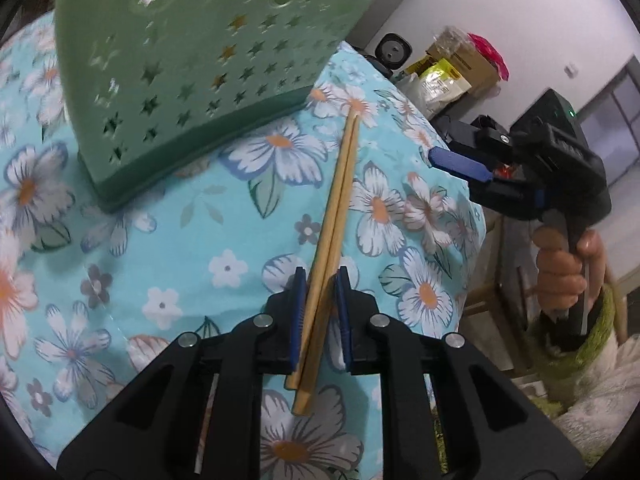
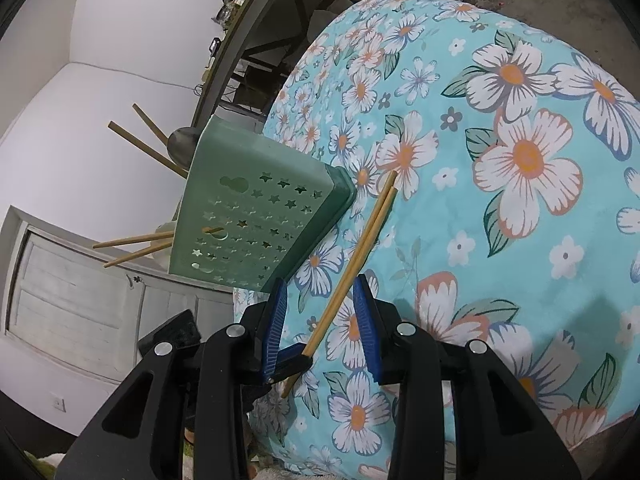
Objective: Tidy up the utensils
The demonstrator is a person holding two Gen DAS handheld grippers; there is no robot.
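Left hand-held gripper [image 1: 321,280] pinching a pair of wooden chopsticks [image 1: 336,216] between its blue pads, the sticks side by side and pointing forward, away from the jaws. Thin tips resting on the flowered tablecloth [image 1: 168,248] of the desk, thick ends sticking out behind the pads. Ahead and to the left of this hand-held gripper, a green utensil holder [image 1: 192,52] with star-shaped holes, standing on the cloth, its lower corner just beside the tips but apart from them.

Right hand-held gripper [image 2: 320,296] spread wide, jaws not touching anything; seen in the left wrist view to the right, beyond the desk edge, held by a hand [image 1: 564,268]. In the right wrist view, the same chopsticks [image 2: 360,248] passing between the open jaws, farther away. Ahead-left of it, the green holder [image 2: 256,216], with more chopsticks [image 2: 132,246] and a metal spoon [image 2: 182,148] sticking out of its top.

Behind the desk, far right of the left hand-held gripper: cardboard boxes [image 1: 468,60] with yellow packets and a small black and white speaker-like device [image 1: 394,48], kind not clear. Beyond the holder, a white cabinet [image 2: 80,304].
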